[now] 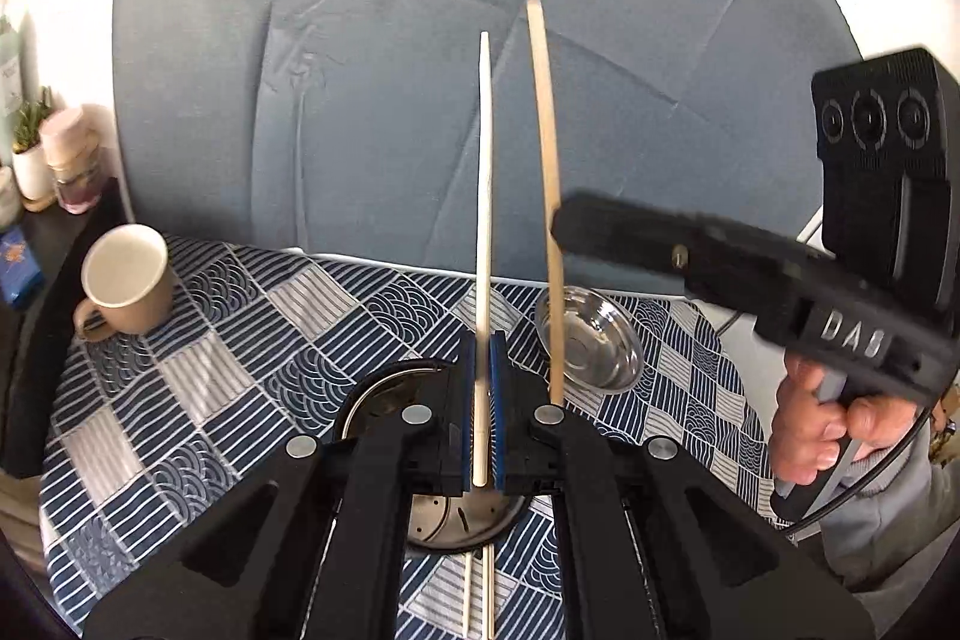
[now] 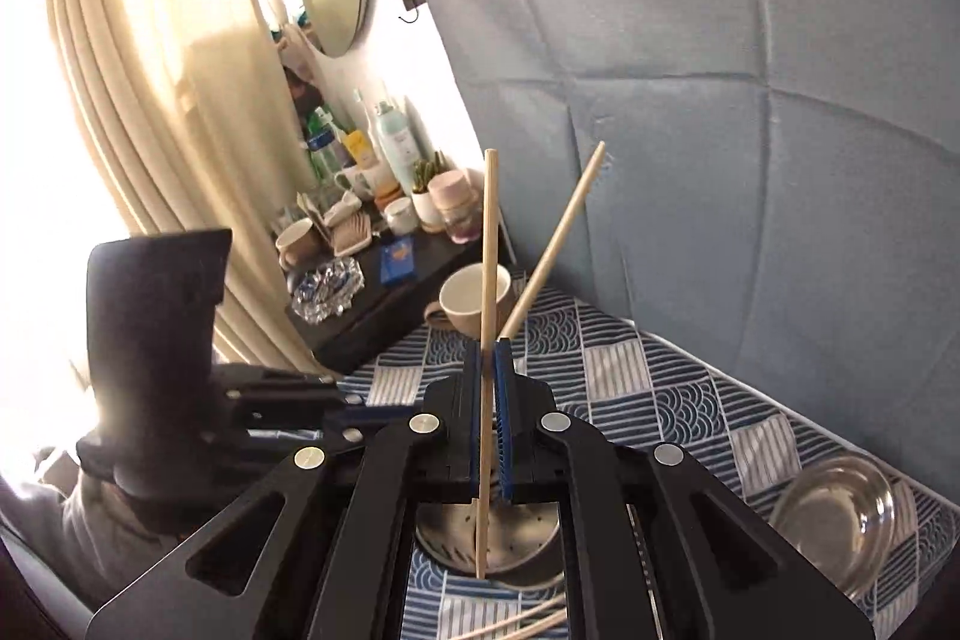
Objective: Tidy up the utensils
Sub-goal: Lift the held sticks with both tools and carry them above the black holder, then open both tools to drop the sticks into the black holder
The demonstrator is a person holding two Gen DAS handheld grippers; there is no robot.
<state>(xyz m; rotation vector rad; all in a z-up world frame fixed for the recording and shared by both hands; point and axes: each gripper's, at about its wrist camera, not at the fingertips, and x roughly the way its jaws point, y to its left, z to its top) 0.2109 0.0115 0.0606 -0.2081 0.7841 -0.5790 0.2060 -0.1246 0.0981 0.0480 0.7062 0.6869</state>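
1. Two chopsticks are held upright, one in each gripper, above a perforated steel holder (image 1: 456, 520) that sits on the blue patterned tablecloth (image 1: 198, 370).
2. Left gripper (image 1: 482, 400): its blue-padded jaws are pressed narrow on a pale chopstick (image 1: 485, 196), which is thin, smooth, light wood and tapers to a point at the top.
3. Right gripper (image 2: 493, 412): its jaws are likewise clamped on a tan chopstick (image 2: 487, 316), straight and blunt-ended, whose lower tip reaches down into the steel holder (image 2: 486, 532).
4. From the right wrist view, the pale chopstick (image 2: 558, 244) leans away to the right behind the tan one (the two look crossed low down, though whether they touch cannot be told).
5. More chopsticks (image 1: 478, 598) lie flat on the cloth just on the near side of the holder.
6. Beyond the holder, a beige mug (image 1: 126, 289) stands to the left and a small steel dish (image 1: 591, 337) to the right.
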